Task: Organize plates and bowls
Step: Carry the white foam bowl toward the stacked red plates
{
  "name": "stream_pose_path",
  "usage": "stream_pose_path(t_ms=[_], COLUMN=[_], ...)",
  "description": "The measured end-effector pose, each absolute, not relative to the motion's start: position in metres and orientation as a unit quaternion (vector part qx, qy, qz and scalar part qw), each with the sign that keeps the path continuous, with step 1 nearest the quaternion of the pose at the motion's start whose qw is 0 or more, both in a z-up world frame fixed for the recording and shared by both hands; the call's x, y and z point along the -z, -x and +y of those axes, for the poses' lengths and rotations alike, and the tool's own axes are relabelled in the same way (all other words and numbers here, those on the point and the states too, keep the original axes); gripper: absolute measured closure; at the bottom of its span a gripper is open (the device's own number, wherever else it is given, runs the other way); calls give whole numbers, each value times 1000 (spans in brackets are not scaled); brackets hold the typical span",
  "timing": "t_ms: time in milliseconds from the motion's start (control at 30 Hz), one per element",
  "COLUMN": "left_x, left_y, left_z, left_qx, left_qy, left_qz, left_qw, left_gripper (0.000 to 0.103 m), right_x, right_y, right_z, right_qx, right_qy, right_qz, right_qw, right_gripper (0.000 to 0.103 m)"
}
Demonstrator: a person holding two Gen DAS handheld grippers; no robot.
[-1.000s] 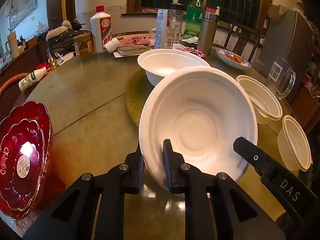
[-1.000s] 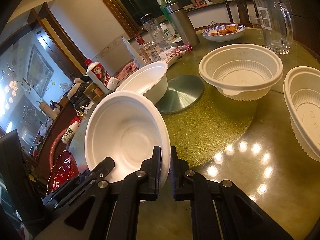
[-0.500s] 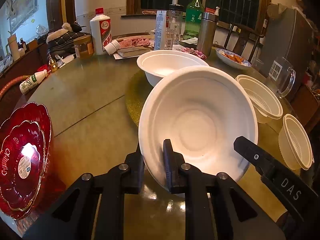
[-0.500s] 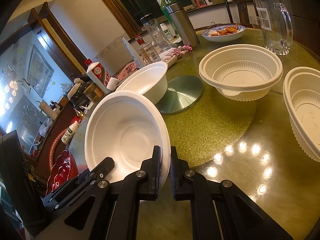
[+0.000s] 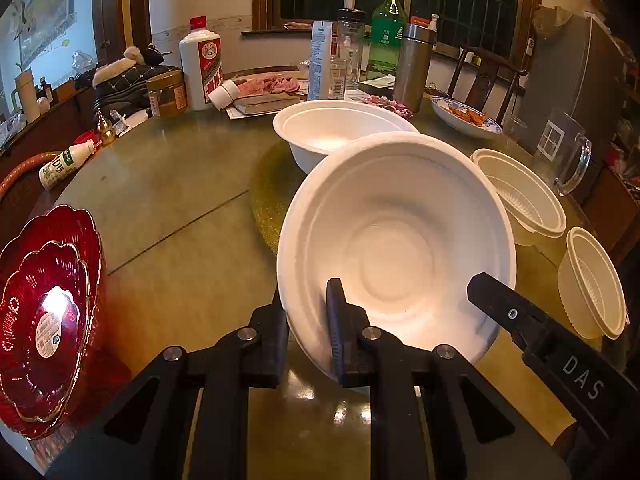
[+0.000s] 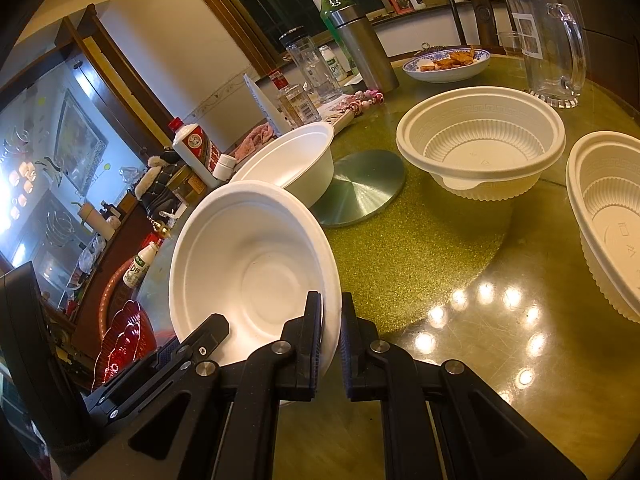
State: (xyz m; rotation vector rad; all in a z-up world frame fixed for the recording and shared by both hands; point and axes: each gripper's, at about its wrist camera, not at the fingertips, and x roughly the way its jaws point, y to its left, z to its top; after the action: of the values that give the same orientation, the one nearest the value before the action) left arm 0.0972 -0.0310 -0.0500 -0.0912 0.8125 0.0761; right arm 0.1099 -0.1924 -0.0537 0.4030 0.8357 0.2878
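Gripping the tilted white bowl [image 5: 396,240] by opposite rim edges, my left gripper [image 5: 308,324] and right gripper [image 6: 331,336] clamp it above the table [image 5: 180,200]; beyond sits another white bowl [image 5: 336,132].

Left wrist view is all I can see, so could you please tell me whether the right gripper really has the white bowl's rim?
Observer: Yes, the right gripper is shut on the rim of the white bowl, one finger inside, one outside.
Operator: Thank you. Is anything hidden behind the second white bowl?
Observer: A round metal disc lies flat on the table there, partly covered by that bowl.
Operator: Is the farther cream bowl empty?
Observer: Yes, its ribbed bottom is bare.
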Motion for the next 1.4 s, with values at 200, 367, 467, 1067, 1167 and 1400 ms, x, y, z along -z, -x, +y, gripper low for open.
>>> stream_pose_path(t_ms=[200,367,467,1067,1167,1400], left_x=[50,49,49,47,47,47], left_y=[-97,-96,-95,-94,-94,-93], left_z=[-30,-32,-34,-37,-37,-37], left_qx=[-40,-37,-34,-30,-29,-24], left_qy=[40,37,33,28,28,30], left_qz=[392,388,388,382,381,381], left_qw=[918,920,920,923,923,924], left_gripper=[88,87,87,86,86,86], right_x=[54,50,49,42,42,41], right_y=[-109,-106,-106,-101,-100,-100], right_z=[-194,-194,-195,-193,-192,-192], right_qx=[-141,-137,-131,-118,-116,-111], right_qy=[-196,-189,-183,-162,-158,-151], right_qz=[403,398,395,384,382,378], right_qw=[883,887,890,901,903,907], right_gripper=[95,95,95,95,94,94])
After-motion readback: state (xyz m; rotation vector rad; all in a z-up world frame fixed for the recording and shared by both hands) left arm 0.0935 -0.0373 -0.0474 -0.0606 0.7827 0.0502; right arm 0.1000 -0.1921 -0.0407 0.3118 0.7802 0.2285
